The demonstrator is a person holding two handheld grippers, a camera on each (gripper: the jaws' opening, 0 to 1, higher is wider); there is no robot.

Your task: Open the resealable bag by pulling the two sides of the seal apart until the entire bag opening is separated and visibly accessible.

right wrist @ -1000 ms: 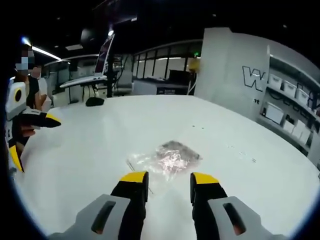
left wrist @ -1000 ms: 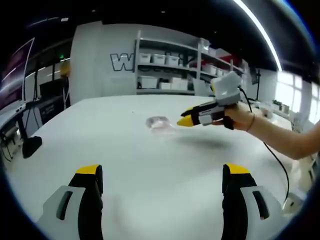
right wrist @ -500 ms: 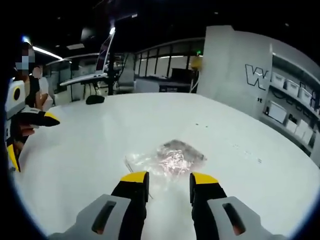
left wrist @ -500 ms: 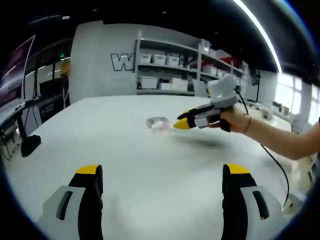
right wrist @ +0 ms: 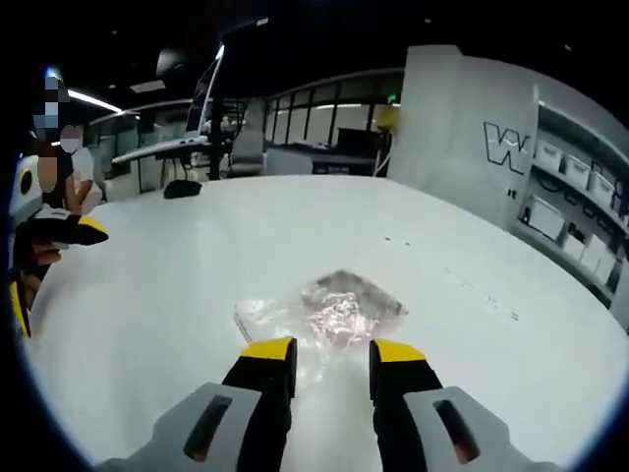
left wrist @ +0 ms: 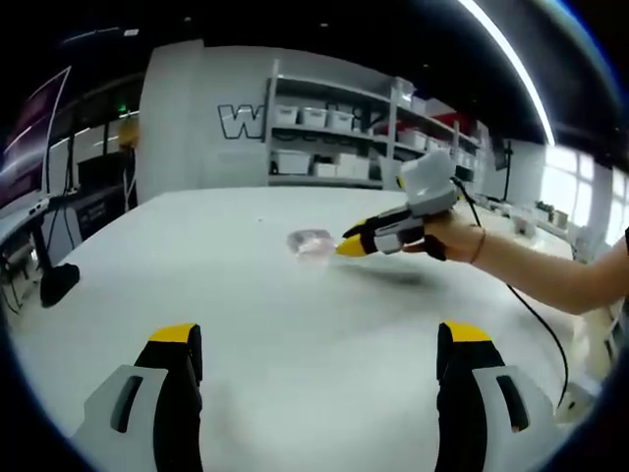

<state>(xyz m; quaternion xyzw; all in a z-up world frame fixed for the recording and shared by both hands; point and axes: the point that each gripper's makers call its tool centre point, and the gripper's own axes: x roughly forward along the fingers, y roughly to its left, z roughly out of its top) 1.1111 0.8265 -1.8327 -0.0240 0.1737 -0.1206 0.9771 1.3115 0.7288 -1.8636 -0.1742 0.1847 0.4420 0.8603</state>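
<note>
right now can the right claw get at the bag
Probably yes: the right claw is open, its tips right at the near edge of the bag, with only bare table around.

Ahead of the right tool [right wrist: 332, 350], the near edge of the clear bag [right wrist: 324, 310] is hidden behind its yellow tips, so any contact cannot be told. The bag's seal is too blurred to read. Beyond the left tool [left wrist: 319, 344], the bag is small; its contents cannot be told.

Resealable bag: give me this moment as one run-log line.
resealable bag: flat on white table, ungrasped | right gripper: open, tips at bag's near edge | left gripper: open, away from bag
</note>
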